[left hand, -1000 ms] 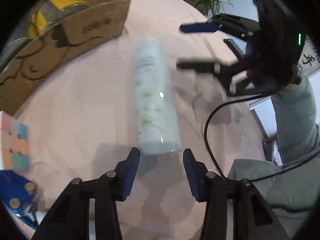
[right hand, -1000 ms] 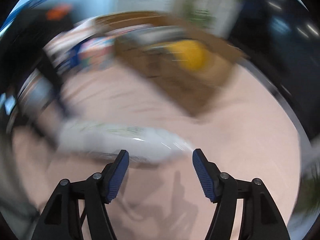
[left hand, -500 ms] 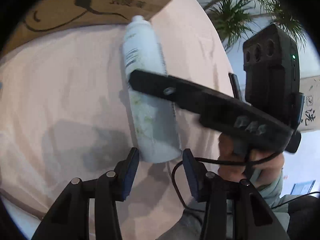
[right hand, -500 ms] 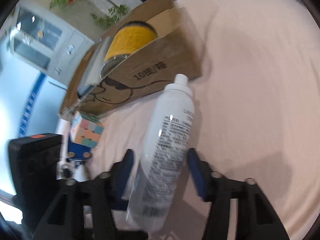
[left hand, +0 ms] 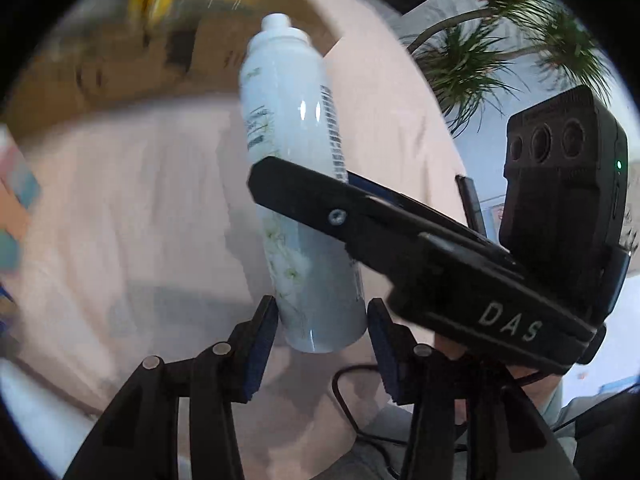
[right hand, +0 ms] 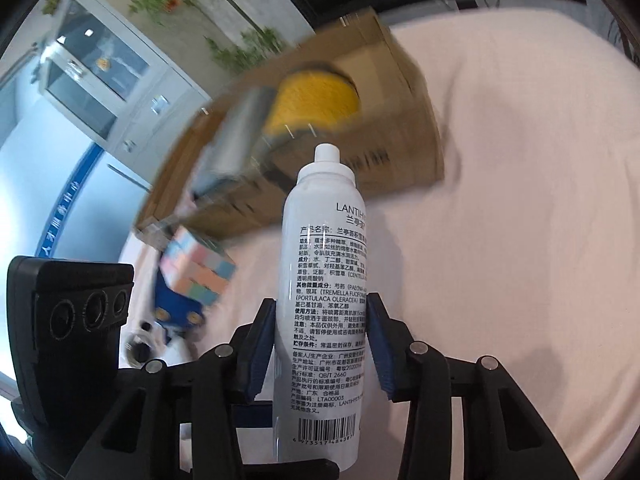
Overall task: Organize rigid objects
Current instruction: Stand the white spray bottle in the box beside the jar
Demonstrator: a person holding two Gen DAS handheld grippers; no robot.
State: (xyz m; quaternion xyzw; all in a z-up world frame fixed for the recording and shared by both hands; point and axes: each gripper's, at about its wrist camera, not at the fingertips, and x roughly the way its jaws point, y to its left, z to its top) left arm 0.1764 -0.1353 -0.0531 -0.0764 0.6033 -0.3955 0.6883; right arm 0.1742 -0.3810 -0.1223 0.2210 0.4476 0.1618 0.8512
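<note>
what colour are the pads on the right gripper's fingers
Blue pads, closed on the white spray bottle; clearest in the right wrist view.

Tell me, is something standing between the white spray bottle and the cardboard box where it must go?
Nothing visible does. The right gripper holds the spray bottle, its cap toward the cardboard box; only pink tablecloth lies between. The cube sits off to the side.

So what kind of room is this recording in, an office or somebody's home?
Probably an office or lab corner, though it's a guess: a grey metal cabinet with glass doors, potted plants, and a table under a pink cloth.
</note>
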